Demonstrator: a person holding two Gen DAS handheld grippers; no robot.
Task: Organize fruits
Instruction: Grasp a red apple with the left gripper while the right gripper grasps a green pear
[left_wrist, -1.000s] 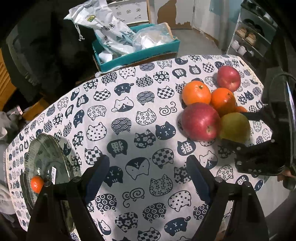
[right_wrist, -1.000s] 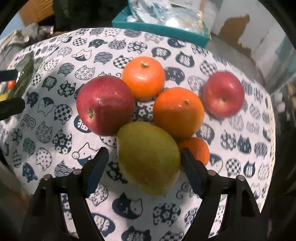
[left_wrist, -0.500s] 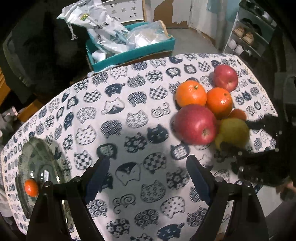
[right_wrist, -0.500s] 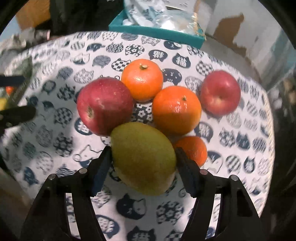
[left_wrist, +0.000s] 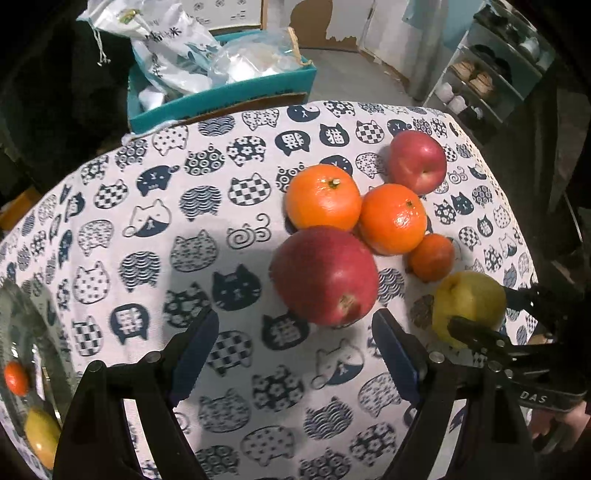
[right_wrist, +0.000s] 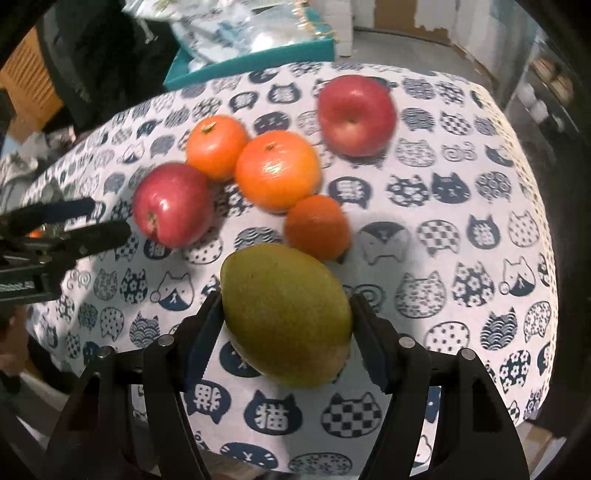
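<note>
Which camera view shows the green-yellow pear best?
The right wrist view: the pear fills the centre, clamped between the right tool. The left wrist view shows it only small at the right edge, partly covered by that tool's fingers.

both wrist views steeply down, fruit pile (left_wrist: 354, 229) shared

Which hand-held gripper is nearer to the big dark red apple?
Left. The left hand-held gripper is open just below the apple; the right hand-held gripper holds the pear beside it.
</note>
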